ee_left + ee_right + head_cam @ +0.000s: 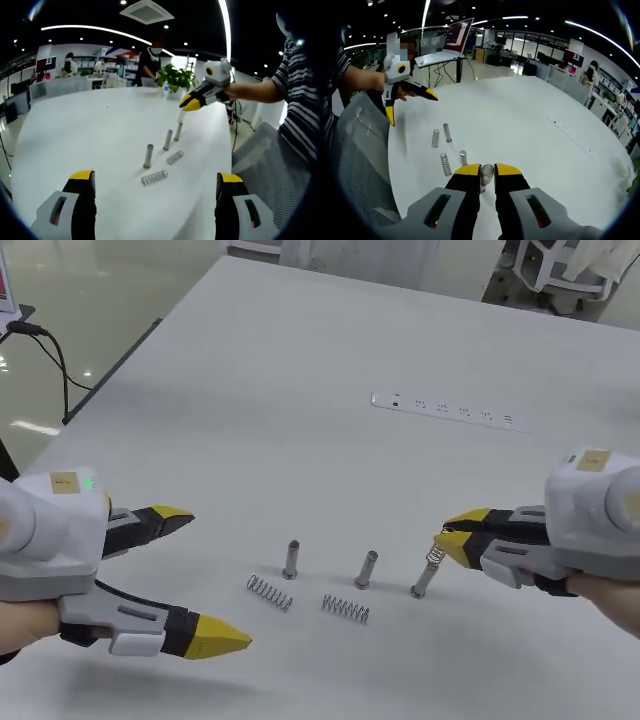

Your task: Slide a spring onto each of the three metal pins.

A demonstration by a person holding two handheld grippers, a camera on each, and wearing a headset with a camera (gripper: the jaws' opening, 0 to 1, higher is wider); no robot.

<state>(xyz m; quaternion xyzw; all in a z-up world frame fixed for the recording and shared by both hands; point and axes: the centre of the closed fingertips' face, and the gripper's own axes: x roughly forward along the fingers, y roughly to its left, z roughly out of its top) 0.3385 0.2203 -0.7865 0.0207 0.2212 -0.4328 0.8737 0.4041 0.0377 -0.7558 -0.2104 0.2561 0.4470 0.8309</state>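
Three short metal pins stand in a row on the white table: left pin (291, 559), middle pin (366, 569), right pin (422, 583). My right gripper (450, 536) is shut on a spring (435, 555), which sits tilted on the top of the right pin. In the right gripper view that spring (487, 172) shows end-on between the yellow tips of the right gripper (487, 171). Two loose springs (269, 592) (345, 608) lie in front of the pins. My left gripper (212, 578) hovers wide open to the left of the pins, holding nothing.
A white power strip (445, 410) lies farther back on the table. A black cable (55, 360) hangs off the left table edge. Chairs (560, 270) stand beyond the far right corner.
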